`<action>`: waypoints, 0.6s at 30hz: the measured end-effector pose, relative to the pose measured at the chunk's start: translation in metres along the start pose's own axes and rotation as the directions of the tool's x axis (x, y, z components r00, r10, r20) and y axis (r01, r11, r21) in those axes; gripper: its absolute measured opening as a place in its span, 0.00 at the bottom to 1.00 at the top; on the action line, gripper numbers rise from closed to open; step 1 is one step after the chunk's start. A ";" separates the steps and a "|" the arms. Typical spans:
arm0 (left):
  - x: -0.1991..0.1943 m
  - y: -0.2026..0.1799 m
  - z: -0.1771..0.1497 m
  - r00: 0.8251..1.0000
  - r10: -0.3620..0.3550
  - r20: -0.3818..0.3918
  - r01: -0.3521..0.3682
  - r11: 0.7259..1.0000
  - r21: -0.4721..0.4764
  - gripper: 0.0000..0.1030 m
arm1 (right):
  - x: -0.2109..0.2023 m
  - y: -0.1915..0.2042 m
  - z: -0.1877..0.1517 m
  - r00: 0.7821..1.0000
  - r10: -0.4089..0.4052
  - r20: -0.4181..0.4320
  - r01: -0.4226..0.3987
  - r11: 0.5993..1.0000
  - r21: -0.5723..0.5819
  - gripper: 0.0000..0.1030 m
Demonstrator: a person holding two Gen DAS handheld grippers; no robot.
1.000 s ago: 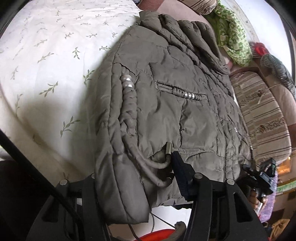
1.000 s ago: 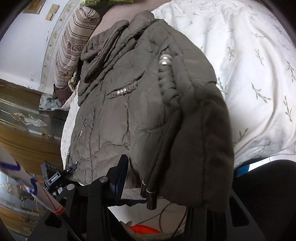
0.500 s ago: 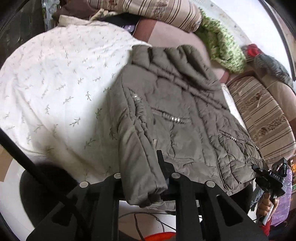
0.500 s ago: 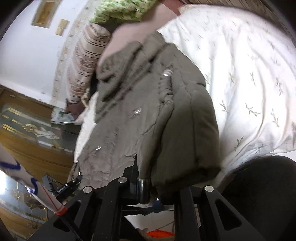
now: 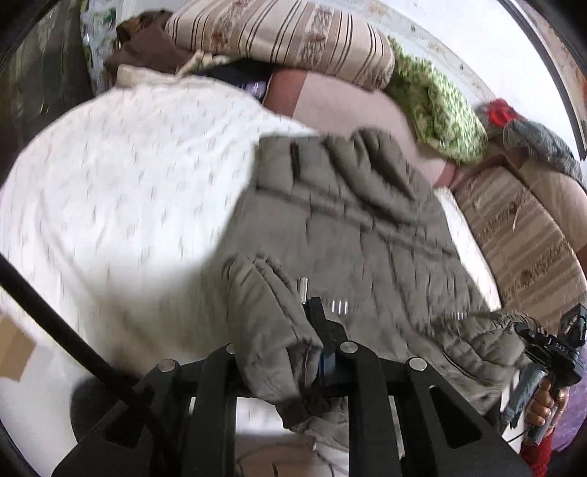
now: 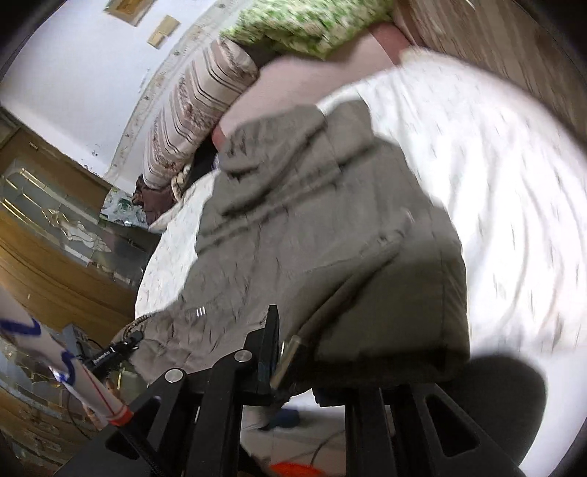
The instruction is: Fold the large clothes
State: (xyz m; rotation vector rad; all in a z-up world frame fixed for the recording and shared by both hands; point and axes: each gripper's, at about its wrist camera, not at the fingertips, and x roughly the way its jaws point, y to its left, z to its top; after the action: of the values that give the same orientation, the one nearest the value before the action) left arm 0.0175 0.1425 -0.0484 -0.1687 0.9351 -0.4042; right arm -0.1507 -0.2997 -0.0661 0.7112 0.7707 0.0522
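Note:
An olive-grey quilted jacket (image 5: 359, 227) lies on a white leaf-print bedsheet (image 5: 128, 176), collar far from me. My left gripper (image 5: 282, 348) is shut on the jacket's near left sleeve cuff, which hangs over the fingers. In the right wrist view the jacket (image 6: 301, 235) fills the middle; my right gripper (image 6: 315, 352) is shut on its near hem and folded sleeve, which drape over and hide the right finger. Both views are motion-blurred.
Striped cushions (image 5: 286, 33) and a green patterned cloth (image 5: 436, 106) lie at the bed's far end. A striped sofa (image 5: 524, 235) runs along the right. A wooden glass-fronted cabinet (image 6: 47, 235) stands left of the bed. Another hand-held device (image 5: 550, 348) shows at far right.
Both grippers have pulled back and lifted with the jacket's near edge; the jacket now looks smaller and farther, and the cushions at the far end have come into view.

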 end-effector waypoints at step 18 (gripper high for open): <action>0.197 -0.057 0.275 0.953 0.300 0.035 -0.300 0.954 -0.001 0.19 | 0.137 0.041 0.263 0.950 -0.266 0.163 0.276 0.960 -0.040 0.16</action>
State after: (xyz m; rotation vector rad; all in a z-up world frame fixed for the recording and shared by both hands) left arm 0.3285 0.0010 -0.0160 -0.0275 0.9089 -0.1216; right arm 0.1294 -0.3783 0.0051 0.5375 0.7071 -0.2268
